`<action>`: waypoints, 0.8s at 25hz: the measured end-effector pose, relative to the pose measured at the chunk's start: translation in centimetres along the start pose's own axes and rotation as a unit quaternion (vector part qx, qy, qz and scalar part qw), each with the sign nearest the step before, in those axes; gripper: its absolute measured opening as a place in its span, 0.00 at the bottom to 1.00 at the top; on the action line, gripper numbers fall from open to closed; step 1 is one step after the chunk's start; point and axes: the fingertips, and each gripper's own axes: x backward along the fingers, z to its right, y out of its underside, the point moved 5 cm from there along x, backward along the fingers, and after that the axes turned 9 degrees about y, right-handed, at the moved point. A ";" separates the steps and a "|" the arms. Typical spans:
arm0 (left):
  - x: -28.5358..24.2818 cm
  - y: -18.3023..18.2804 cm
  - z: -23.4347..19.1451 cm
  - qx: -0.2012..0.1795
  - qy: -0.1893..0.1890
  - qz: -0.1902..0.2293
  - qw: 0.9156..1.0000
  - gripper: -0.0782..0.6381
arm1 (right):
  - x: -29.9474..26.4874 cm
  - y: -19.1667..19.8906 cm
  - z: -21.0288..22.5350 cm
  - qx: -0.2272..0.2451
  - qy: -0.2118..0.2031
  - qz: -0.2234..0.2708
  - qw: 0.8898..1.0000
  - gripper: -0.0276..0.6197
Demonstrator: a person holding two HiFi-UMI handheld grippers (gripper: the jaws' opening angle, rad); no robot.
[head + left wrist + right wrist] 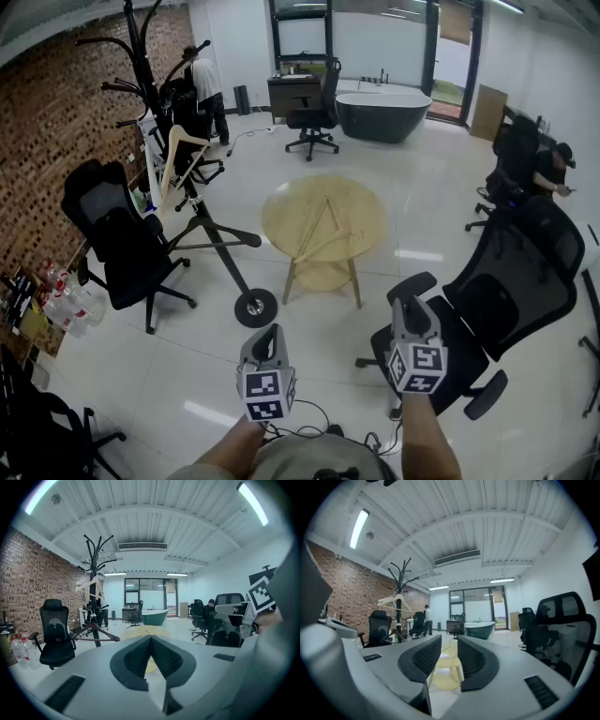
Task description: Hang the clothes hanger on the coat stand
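A black coat stand [141, 66] rises at the back left by the brick wall, its round base [255, 307] on the floor. A pale wooden hanger [178, 155] hangs on it, seen too in the left gripper view [91, 584] and the right gripper view [396, 601]. Lower on the pole sits a dark hanger [211, 234]. My left gripper [272, 333] is held low in front of me, jaws together and empty [150, 639]. My right gripper [410, 309] is beside it, its jaws a narrow gap apart with nothing between them [449, 641]. Both are far from the stand.
A round wooden table [323, 220] stands straight ahead. Black office chairs sit at the left [117, 234] and right [520, 272]. Behind are a dark bathtub [382, 112], a person standing [206, 89] and a person seated [548, 169]. Bottles [66, 295] line the brick wall.
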 end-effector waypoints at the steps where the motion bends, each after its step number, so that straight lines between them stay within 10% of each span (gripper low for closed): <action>1: -0.3 -0.2 1.0 0.000 0.001 0.000 1.000 0.13 | 0.0 -0.3 0.3 0.006 -0.008 0.005 1.000 0.18; 10: -2.4 -0.3 6.3 -0.013 -0.007 -0.010 1.000 0.13 | -1.2 -2.0 3.0 -0.004 -0.052 0.033 0.998 0.22; 20: -8.2 -0.5 1.6 0.006 0.013 0.001 1.000 0.14 | -6.7 -0.9 -0.2 0.020 -0.051 0.001 0.999 0.22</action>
